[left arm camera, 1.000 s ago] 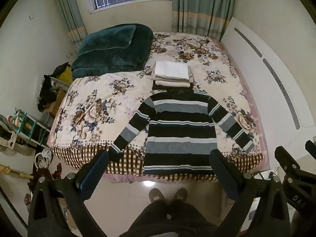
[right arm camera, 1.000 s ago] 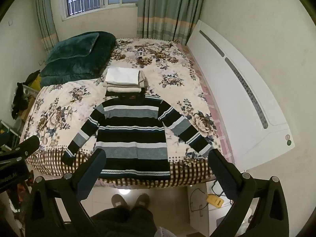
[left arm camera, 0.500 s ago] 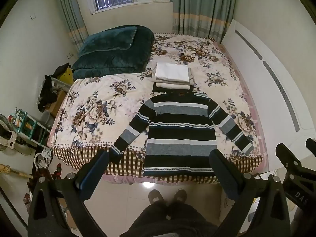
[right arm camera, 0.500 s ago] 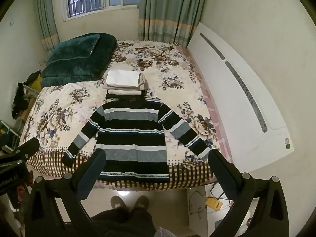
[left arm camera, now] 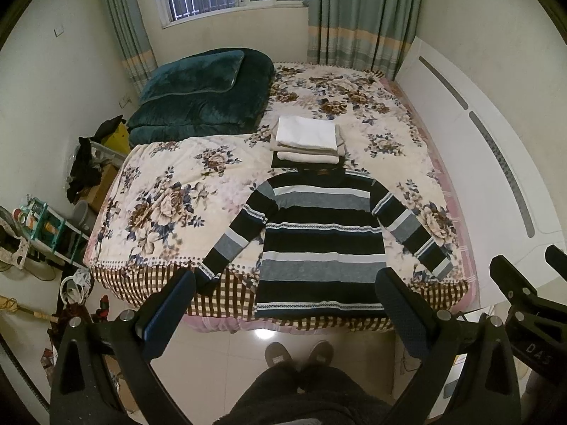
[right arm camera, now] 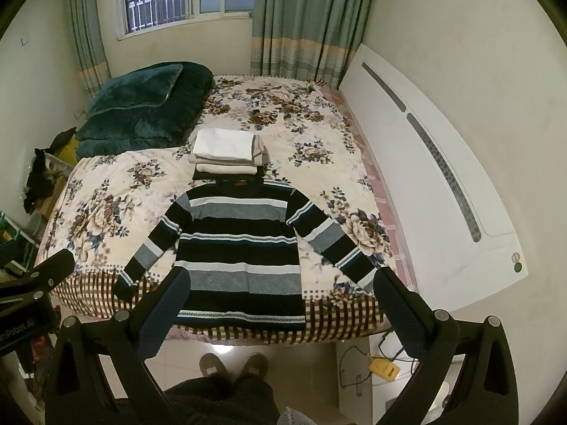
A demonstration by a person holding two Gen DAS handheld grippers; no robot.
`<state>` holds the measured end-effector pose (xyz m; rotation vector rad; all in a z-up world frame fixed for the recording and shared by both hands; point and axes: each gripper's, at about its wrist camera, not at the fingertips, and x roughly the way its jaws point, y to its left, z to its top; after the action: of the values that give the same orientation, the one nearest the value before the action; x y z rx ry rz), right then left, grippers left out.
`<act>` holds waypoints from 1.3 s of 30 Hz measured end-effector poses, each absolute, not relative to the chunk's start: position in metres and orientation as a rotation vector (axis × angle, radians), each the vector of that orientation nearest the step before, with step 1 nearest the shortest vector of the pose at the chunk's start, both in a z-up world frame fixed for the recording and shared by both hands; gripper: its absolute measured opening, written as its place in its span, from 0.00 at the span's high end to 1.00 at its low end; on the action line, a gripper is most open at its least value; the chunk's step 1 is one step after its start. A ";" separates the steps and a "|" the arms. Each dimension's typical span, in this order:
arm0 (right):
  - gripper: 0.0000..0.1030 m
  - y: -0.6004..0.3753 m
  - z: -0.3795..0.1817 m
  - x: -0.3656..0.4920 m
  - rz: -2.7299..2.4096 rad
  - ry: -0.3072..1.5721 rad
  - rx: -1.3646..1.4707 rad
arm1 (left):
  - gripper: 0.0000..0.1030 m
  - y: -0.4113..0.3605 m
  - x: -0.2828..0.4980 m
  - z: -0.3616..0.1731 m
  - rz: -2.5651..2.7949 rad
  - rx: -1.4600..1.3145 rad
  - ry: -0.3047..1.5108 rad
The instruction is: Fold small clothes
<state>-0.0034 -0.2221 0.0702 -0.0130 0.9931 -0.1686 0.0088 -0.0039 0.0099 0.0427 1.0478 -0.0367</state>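
Both the left gripper [left arm camera: 285,310] and right gripper [right arm camera: 281,306] hang spread wide and empty above the floor, short of the bed's foot edge, arms out of frame. The black, grey and white striped knit sweater [left arm camera: 320,241] lies flat there, hem and left cuff draping over the edge, its collar touching a stack of folded white and beige clothes [left arm camera: 306,140]. Loads of bare floral bedspread [left arm camera: 170,184] left of the sweater.

Open bedspread [left arm camera: 166,184] left of sweater [left arm camera: 320,237]; folded stack [left arm camera: 306,141] touching its collar.

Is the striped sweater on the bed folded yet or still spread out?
Spread: the black, grey and white striped knit sweater lies flat, both sleeves angled outward, hem at the bed edge.
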 end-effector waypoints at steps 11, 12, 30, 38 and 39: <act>0.00 -0.220 0.070 -0.006 -0.168 0.985 -0.019 | 0.00 -0.004 0.006 0.009 -0.035 0.038 1.044; 0.00 -0.220 0.069 -0.007 -0.168 0.985 -0.019 | 0.00 -0.004 0.007 0.009 -0.036 0.038 1.044; 0.00 -0.219 0.070 -0.007 -0.167 0.984 -0.020 | 0.00 -0.001 0.006 0.009 -0.042 0.035 1.042; 0.00 -0.219 0.071 -0.006 -0.167 0.983 -0.019 | 0.00 -0.001 0.005 0.009 -0.041 0.035 1.041; 0.00 -0.219 0.071 -0.006 -0.167 0.983 -0.020 | 0.00 -0.001 0.006 0.010 -0.043 0.036 1.042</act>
<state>-0.0060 -0.2192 0.0713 -0.0200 0.9830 -0.1669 0.0058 -0.0015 0.0096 0.0355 1.0416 -0.0427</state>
